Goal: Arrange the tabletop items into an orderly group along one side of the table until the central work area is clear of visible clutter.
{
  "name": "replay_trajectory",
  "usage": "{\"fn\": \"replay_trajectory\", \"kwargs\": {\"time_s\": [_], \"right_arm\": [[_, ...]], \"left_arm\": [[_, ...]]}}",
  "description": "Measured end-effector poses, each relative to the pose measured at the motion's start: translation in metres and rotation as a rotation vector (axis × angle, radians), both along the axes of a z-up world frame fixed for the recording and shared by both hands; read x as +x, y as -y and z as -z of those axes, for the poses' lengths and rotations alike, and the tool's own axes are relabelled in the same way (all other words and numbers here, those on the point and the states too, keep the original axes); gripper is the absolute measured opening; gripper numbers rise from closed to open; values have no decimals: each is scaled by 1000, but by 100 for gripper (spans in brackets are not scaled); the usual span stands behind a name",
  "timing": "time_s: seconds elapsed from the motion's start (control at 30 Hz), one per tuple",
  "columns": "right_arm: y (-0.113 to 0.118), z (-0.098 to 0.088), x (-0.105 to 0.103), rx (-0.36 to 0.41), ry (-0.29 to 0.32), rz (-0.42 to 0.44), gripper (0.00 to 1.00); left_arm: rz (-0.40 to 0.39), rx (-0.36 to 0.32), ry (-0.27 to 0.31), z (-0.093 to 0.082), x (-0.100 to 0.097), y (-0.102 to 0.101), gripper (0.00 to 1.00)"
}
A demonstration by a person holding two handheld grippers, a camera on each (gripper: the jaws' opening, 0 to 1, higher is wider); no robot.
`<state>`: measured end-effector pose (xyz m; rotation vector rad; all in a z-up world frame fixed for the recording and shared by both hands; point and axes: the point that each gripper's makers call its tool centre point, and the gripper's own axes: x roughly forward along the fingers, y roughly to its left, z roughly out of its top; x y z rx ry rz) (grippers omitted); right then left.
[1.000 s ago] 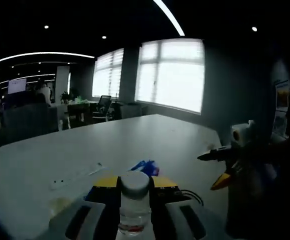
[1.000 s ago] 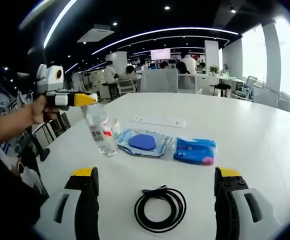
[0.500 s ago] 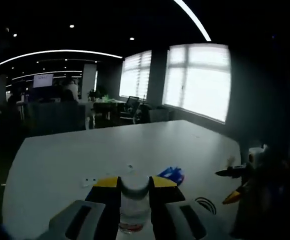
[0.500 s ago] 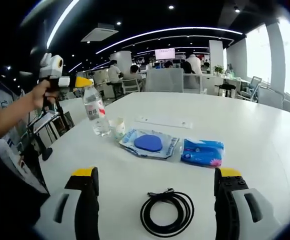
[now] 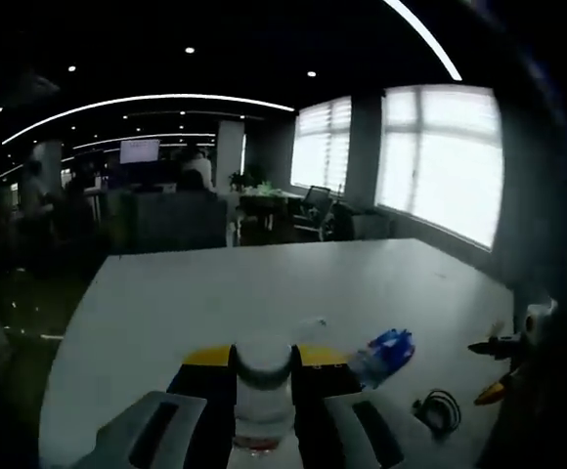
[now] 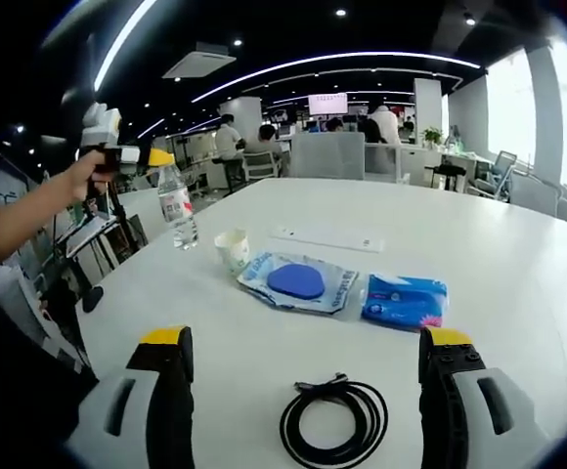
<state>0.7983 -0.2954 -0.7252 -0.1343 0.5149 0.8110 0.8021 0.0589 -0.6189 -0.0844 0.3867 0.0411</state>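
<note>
You have a big white table (image 6: pixel 479 244) in front of you, in a large office with bright windows and lights on the dark ceiling.

Your left gripper (image 5: pixel 264 405) has its two jaws squeezed tight on a clear water bottle (image 5: pixel 263 401). In the left gripper view the bottle's white cap sits right between the yellow-tipped jaws. In the right gripper view you can see your left hand (image 6: pixel 86 176) holding that gripper up at the far left edge of the table, and the water bottle (image 6: pixel 176 207) hangs from it, upright, with its bottom close to the table top. You cannot tell if it touches.

Your right gripper (image 6: pixel 303 376) has its jaws spread wide and holds nothing. It hovers low over the near part of the table.

A clear flat packet with a blue oval thing inside (image 6: pixel 297 281) lies near the middle. Just to its right lies a blue pack of wipes (image 6: pixel 405 299). Farther back is a long white strip (image 6: pixel 327 237).

A black cable (image 6: pixel 333 423), rolled in a loop, lies between the right jaws.

A small paper cup (image 6: pixel 232 249) stands just left of the packet, near the bottle.
</note>
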Motion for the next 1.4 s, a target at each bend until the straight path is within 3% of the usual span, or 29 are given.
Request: {"fn": "replay_trajectory", "kwargs": {"time_s": [0.23,0.7,0.87,1.03,1.13,1.4], "right_arm": [[2,3,-2,-10,-11,6,92],[11,14,5,-24,-31,22,92],[18,19,10,-19,-43,39,92],[21,22,15,-18,-50,50,91],[22,24,17,-16,-55,54,91],[17,28,20,-23,-58,39,91]], "left_arm": [[-79,36,-38,18,8,-12,18],[-225,-12,-84,66,34,-18,18],[-269,28,-99,75,38,-24,18],[-346,-1,-111,86,38,-37,18],[-360,24,-127,90,39,-36,18],[-414,-2,-110,89,42,-33,18]]}}
